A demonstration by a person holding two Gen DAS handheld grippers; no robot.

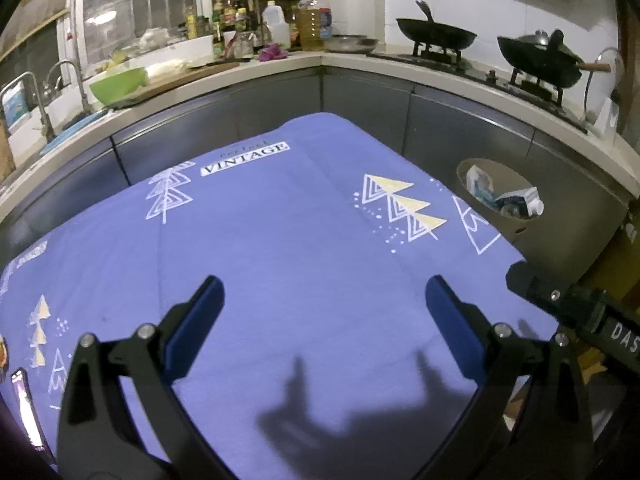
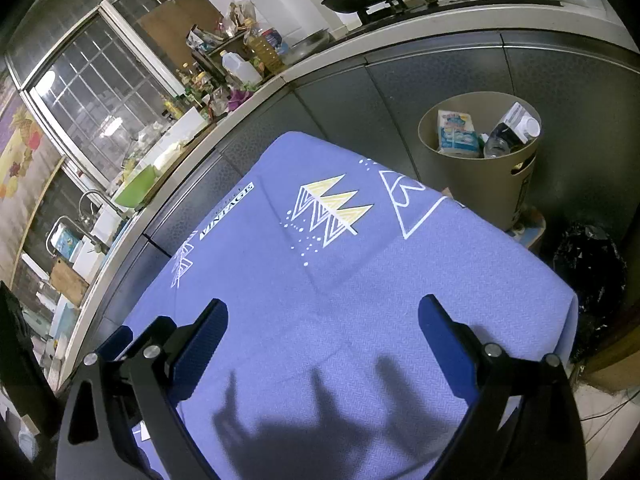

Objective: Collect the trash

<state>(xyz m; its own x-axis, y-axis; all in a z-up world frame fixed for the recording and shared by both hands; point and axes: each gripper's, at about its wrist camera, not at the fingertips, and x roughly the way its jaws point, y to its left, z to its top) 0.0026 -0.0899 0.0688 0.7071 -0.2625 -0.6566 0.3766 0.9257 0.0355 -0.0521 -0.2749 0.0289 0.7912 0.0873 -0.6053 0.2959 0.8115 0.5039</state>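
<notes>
Left tool (image 1: 324, 308) and right tool (image 2: 322, 330) both apart, empty, above tabletop (image 2: 360, 280). Bin (image 2: 480, 184) beside tabletop's far corner holds carton, bottle, pack. Risk: overfull bin spills if more dropped.

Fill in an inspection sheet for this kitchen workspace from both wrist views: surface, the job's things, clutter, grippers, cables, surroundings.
Surface: table under a blue cloth printed with triangles and "VINTAGE"; nothing seen lying on its middle.
Job's things: tan bin beyond the table's far right corner, holding a carton, a packet and a clear bottle.
Clutter: a phone-like object at the left edge; black bag on the floor near the bin.
Grippers: left hand-held gripper open, empty; right hand-held gripper open, empty.
Cables: thin cords on the floor, right.
Surroundings: counter with woks, bottles, green bowl, sink taps.
</notes>
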